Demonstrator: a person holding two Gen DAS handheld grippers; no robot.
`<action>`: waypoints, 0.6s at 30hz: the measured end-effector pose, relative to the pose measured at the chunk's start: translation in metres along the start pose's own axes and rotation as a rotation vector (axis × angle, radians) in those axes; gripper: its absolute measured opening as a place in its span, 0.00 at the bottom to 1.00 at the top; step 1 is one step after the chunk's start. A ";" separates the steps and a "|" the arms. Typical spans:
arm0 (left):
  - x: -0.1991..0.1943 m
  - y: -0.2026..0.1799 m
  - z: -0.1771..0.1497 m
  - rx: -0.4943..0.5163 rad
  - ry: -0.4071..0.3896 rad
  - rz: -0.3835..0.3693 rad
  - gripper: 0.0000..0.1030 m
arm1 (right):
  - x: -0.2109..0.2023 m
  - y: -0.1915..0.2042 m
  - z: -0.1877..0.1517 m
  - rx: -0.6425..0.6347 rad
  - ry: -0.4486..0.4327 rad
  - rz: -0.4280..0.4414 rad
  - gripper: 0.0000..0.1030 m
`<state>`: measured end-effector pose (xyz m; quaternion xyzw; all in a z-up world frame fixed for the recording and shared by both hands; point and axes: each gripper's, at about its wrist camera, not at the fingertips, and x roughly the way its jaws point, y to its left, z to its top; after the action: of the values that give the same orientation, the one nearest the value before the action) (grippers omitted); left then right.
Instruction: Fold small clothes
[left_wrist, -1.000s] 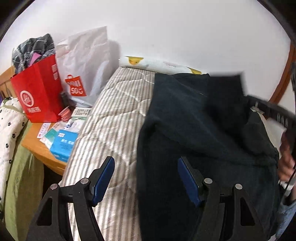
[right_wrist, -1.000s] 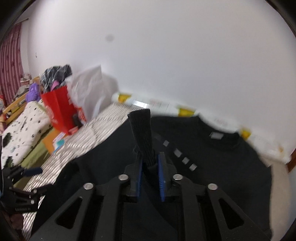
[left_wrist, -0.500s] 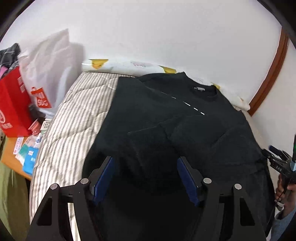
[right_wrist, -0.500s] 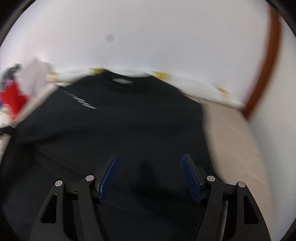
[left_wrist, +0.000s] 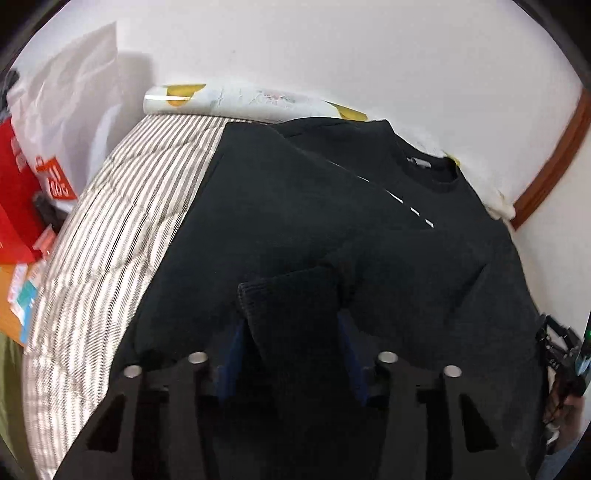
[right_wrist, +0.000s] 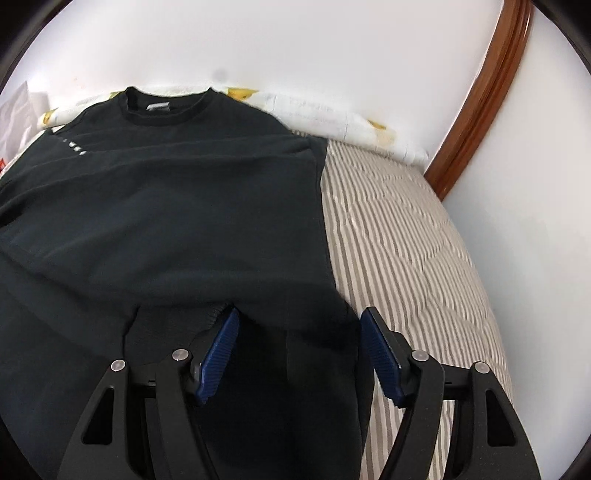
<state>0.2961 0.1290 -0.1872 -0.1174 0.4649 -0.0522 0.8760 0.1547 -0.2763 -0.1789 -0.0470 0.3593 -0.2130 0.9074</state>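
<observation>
While left tongs (left_wrist: 288, 332) close round cuff (left_wrist: 291, 295), right view shows none

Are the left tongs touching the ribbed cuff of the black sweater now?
Touching. In the left wrist view, the ribbed cuff of the black sweater fills the space between the left tongs, which are closing, and hides both blue pads' inner faces.

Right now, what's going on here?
A person with two handheld grippers is folding a black sweatshirt laid flat on a striped mattress, collar toward the wall. The left gripper is closing on a ribbed sleeve cuff standing between its pads. The right gripper is over the sweatshirt's edge, jaws narrowing a little but wide apart, gripping nothing. Both sleeves look folded in across the body.
</observation>
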 end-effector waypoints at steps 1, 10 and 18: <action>0.000 0.000 0.001 -0.011 0.003 -0.011 0.26 | -0.002 0.001 0.002 -0.004 -0.016 0.005 0.49; -0.031 -0.004 0.022 0.035 -0.117 0.012 0.09 | -0.039 0.001 -0.002 -0.045 -0.139 0.039 0.07; -0.005 0.014 0.021 0.013 -0.028 0.055 0.19 | -0.041 0.011 -0.016 -0.105 -0.081 0.083 0.17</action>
<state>0.3105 0.1465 -0.1749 -0.0997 0.4554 -0.0296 0.8842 0.1211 -0.2481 -0.1675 -0.0884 0.3346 -0.1542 0.9255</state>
